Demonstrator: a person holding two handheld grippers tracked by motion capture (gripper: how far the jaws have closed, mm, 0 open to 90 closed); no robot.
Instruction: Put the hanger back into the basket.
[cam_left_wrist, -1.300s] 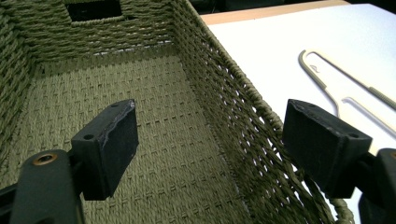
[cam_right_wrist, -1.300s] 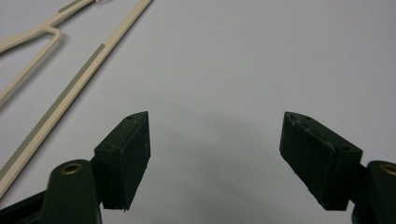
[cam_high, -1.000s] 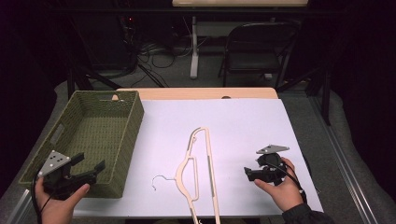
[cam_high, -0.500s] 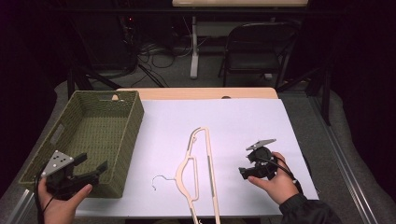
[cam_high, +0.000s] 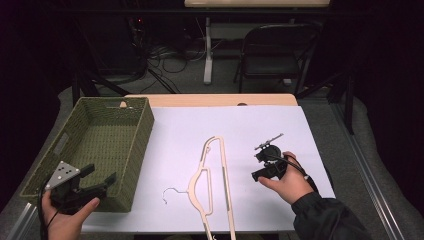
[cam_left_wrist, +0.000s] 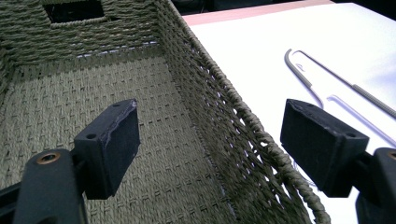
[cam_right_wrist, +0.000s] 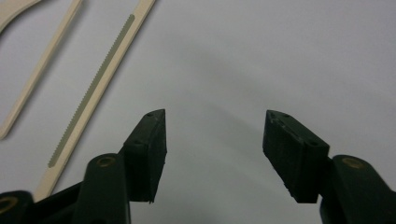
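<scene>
A pale wooden hanger (cam_high: 214, 180) with a wire hook lies on the white table cover (cam_high: 240, 125), just left of my right gripper (cam_high: 256, 166). In the right gripper view its jaws (cam_right_wrist: 215, 121) stand open over bare cover; they have just been closing, with nothing between them. The hanger's ridged bar (cam_right_wrist: 93, 88) runs past at the upper left. My left gripper (cam_high: 100, 174) is held at the near right corner of a woven green basket (cam_high: 132, 150). Its open jaws (cam_left_wrist: 212, 116) straddle the basket's right wall (cam_left_wrist: 219, 107) without touching it. The hanger's hook (cam_left_wrist: 303, 77) lies beyond.
The basket has nothing in it and has handle cutouts (cam_left_wrist: 72, 9) in its end walls. A folding chair (cam_high: 275, 55) and cables stand on the floor behind the table. The wooden table edge (cam_high: 210, 99) shows past the white cover.
My right gripper has moved left toward the hanger and risen a little, and its jaws stand narrower. The left gripper, basket and hanger have not moved.
</scene>
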